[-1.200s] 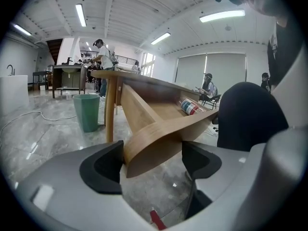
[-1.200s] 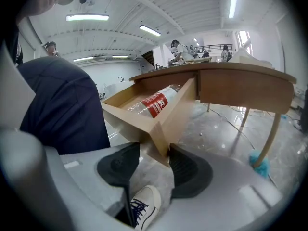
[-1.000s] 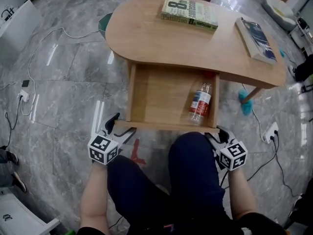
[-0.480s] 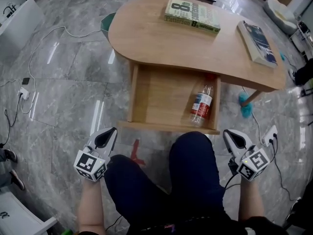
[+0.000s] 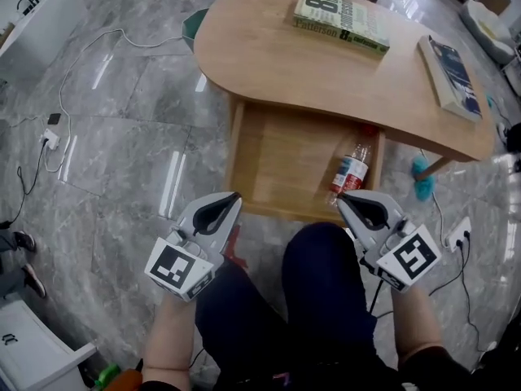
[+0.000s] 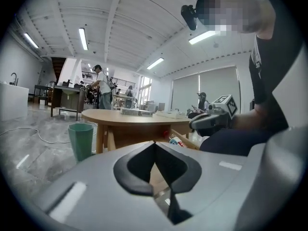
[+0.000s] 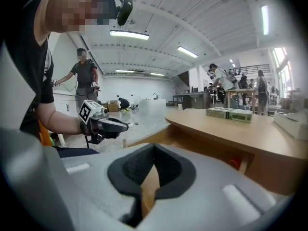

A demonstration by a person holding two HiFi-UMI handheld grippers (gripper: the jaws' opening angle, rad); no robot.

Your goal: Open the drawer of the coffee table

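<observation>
**A:** quick q, where's the drawer [image 5: 281, 157] at right now?

**B:** It's pulled out from under the wooden surface [image 5: 269, 51], pretty much dead centre of the head view, with its open end toward the person's knees [image 5: 317, 283]. A plastic bottle [image 5: 352, 169] lies on its side along the drawer's right wall, red cap end toward the top of the frame.

**A:** And the tools, are they holding anything?

**B:** Nope. The left tool [image 5: 234, 195] is just lower left of the drawer's front edge. The right tool [image 5: 340, 197] is at the lower right, and its tip overlaps the drawer's front corner in the picture. Both have just been closing with nothing between them. Each one's own view shows the dark pads pressed together at the tips, empty. Neither is gripping the drawer.

**A:** What else is around?

**B:** A green book [image 5: 340, 20] lies at top centre of the surface and a blue book [image 5: 452, 65] at the upper right, well apart. A green container [image 5: 195, 23] stands on the grey marble floor [image 5: 122, 137] by the surface's upper left end.
</observation>
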